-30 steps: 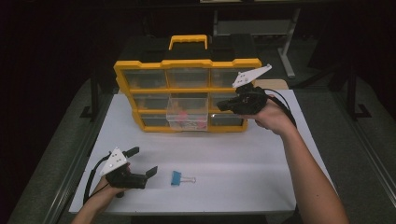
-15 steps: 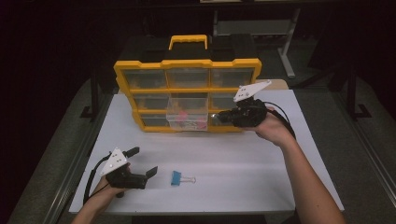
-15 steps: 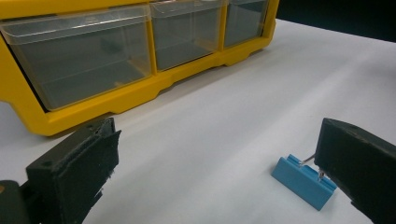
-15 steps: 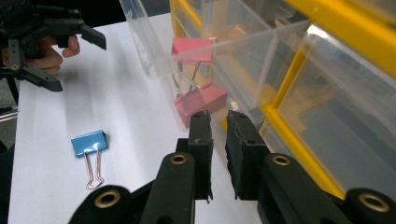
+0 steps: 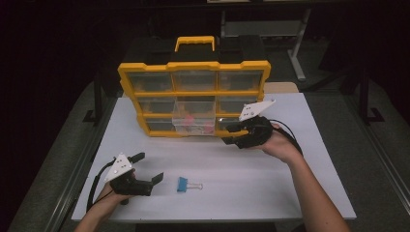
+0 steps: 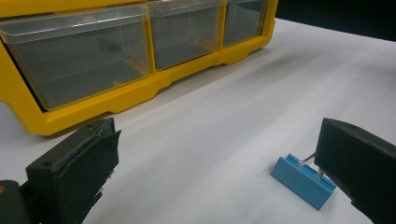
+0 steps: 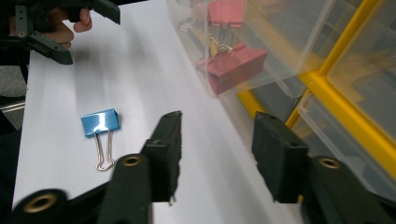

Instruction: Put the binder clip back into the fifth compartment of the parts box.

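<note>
Near the front edge of the white surface (image 5: 251, 183), toward its left corner, the left gripper (image 5: 145, 169) rests low with its jaws spread apart and nothing between them, the person's left hand (image 5: 109, 195) behind it. Just to its right, apart from the jaw tips, lies a blue binder clip (image 5: 184, 184). In the high view the clip's blue body sits at the left and its wire handles run to the right, roughly along the front edge. In the left gripper view the clip (image 6: 302, 181) lies just beside the right-hand jaw.

Farther back, right of centre, the right hand (image 5: 280, 145) holds the right gripper (image 5: 231, 134) pointing left toward the yellow organiser case (image 5: 193, 94), which stands at the far edge. Its jaws are apart and empty. A clear drawer (image 5: 195, 117) juts from the case's middle, holding pink binder clips (image 7: 231, 65), just beside this gripper.
</note>
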`<act>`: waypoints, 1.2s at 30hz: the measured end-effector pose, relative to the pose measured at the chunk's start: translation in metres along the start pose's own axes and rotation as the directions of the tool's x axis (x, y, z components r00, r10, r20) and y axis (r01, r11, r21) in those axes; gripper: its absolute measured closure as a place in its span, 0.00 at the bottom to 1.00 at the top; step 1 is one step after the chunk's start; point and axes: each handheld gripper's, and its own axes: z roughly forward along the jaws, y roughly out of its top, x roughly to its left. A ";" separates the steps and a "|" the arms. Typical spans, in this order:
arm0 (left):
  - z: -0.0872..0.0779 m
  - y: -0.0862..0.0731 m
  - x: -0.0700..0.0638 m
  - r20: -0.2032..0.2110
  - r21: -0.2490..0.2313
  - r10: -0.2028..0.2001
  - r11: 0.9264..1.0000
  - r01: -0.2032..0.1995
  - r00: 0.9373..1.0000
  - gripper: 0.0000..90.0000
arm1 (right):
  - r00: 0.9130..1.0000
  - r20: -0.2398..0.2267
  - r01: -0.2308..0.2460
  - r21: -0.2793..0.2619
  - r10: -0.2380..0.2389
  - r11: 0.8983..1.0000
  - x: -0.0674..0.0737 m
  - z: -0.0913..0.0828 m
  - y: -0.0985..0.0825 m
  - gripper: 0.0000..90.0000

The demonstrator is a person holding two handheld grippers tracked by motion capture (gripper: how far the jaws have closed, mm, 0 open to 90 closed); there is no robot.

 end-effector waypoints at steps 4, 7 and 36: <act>-0.001 0.000 0.001 -0.002 0.004 0.002 1.000 -0.002 1.000 0.00 | 1.000 0.000 -0.002 -0.010 0.002 1.000 0.004 0.004 -0.006 0.44; 0.000 0.000 0.001 -0.002 0.002 0.001 1.000 -0.001 1.000 0.00 | 1.000 -0.005 -0.006 -0.016 0.006 1.000 0.007 0.007 -0.011 0.38; -0.001 0.000 0.000 -0.003 -0.004 -0.005 1.000 0.005 1.000 0.00 | 0.995 -0.097 0.024 0.017 -0.022 1.000 0.036 0.047 -0.034 0.16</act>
